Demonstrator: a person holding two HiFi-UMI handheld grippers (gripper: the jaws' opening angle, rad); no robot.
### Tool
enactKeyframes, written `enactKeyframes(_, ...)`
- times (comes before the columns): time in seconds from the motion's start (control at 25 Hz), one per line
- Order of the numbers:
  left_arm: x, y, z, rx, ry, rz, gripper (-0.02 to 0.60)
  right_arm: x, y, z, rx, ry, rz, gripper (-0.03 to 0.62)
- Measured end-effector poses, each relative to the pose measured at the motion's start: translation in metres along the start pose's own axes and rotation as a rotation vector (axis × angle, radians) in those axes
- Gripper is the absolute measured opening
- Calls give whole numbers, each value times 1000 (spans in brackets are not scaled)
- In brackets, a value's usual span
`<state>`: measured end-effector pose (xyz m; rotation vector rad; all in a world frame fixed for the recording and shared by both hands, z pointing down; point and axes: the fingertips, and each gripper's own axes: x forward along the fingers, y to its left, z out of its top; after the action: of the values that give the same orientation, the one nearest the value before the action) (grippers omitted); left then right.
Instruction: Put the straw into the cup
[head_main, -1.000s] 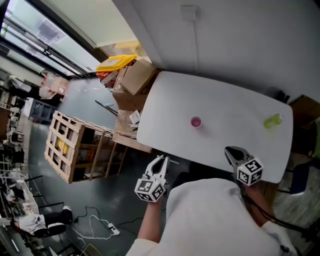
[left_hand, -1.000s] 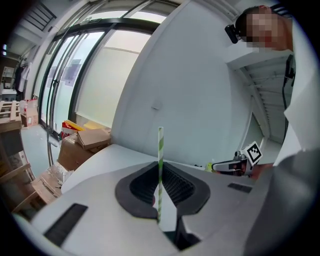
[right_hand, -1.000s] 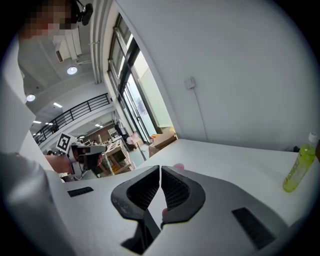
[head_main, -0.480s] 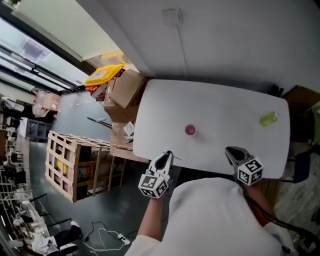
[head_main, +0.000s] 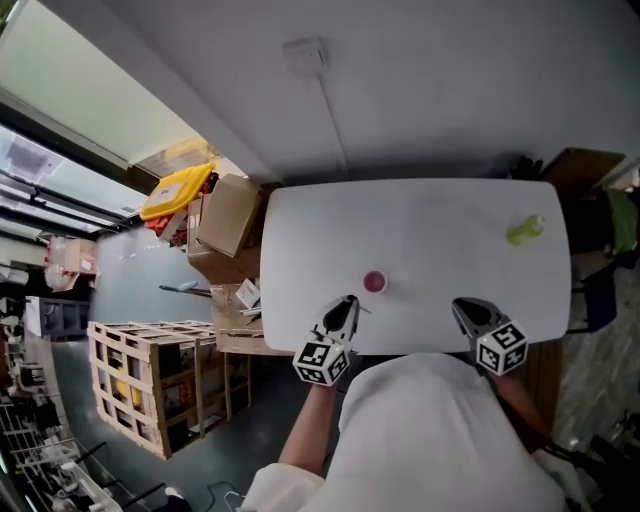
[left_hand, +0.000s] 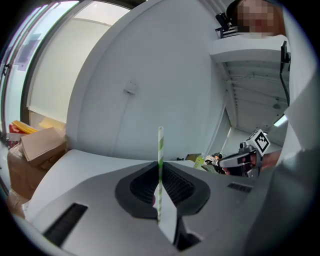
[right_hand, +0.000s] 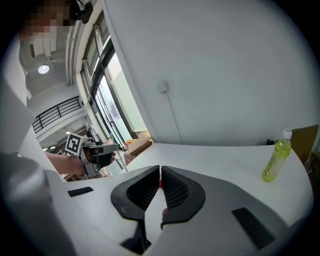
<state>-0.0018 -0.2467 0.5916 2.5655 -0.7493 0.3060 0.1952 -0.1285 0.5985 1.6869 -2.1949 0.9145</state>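
Left gripper (head_main: 347, 303) is clamped on a green-striped straw (left_hand: 160, 155), just near of the pink cup (head_main: 374, 283); right gripper (head_main: 462, 305) is closed up, empty.

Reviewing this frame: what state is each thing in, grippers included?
left gripper: jaws shut on the straw.
straw: upright in those jaws, not yet in the cup.
right gripper: jaws together, nothing held.
cup: upright on the table, open, untouched.
bottle: standing, capped, at the table's far right.
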Motion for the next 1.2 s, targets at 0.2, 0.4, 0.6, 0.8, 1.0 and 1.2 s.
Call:
enactKeyframes(0.2, 39, 19, 1, 19, 9, -19, 25, -3, -3, 0, 29, 2, -72, 35)
enactKeyframes(0.4, 75, 33, -17, -10, 64, -53, 25, -9, -7, 4, 57, 5, -132, 35)
enactKeyframes(0.6, 95, 49, -40, -8, 106, -45, 26, -8, -8, 7, 80, 3, -169, 35)
enactKeyframes(0.8, 105, 58, -54, -25, 139, -58, 27, -1, 2, 6, 89, 24, -175, 35)
enactKeyframes(1.0, 110, 61, -70, -32, 175, -83, 36, 2, 11, 1, 102, 31, -185, 35)
enactKeyframes(1.2, 108, 59, -76, -44, 196, -122, 95, -3, 12, -4, 135, 20, -207, 35)
